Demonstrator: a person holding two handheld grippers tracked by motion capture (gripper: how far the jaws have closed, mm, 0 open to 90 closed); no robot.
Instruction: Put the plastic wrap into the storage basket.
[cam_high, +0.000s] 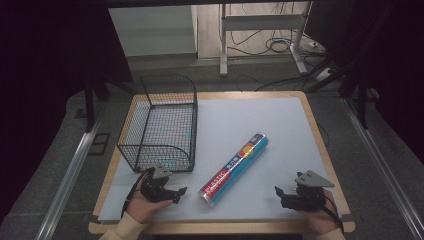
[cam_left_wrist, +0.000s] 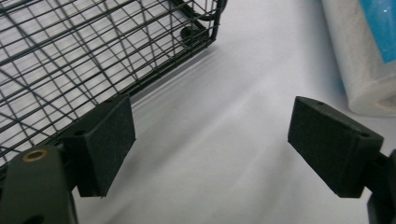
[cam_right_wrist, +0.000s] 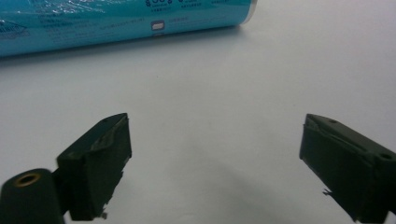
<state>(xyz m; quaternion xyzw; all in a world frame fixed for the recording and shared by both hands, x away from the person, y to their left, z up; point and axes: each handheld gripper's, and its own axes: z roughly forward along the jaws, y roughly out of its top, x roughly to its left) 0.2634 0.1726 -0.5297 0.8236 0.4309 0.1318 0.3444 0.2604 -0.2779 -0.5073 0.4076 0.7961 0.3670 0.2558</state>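
I see both grippers fully open and empty: left gripper (cam_high: 176, 192) beside the wire basket (cam_high: 162, 122), right gripper (cam_high: 280, 192) near the foil roll (cam_high: 235, 169) lying diagonally mid-desk (cam_high: 260, 115).

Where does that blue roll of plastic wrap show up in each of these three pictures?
High view: roll of plastic wrap lies slantwise mid-table, right of the wire basket.
Left gripper view: its white end, upper right corner.
Right gripper view: along the top edge.
Shared landmark: the pale table mat.

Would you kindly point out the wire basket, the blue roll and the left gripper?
wire basket (cam_high: 191, 127): high view, right side wall.
blue roll (cam_high: 235, 169): high view, middle of its wrapper.
left gripper (cam_high: 181, 194): high view, between its open fingertips.
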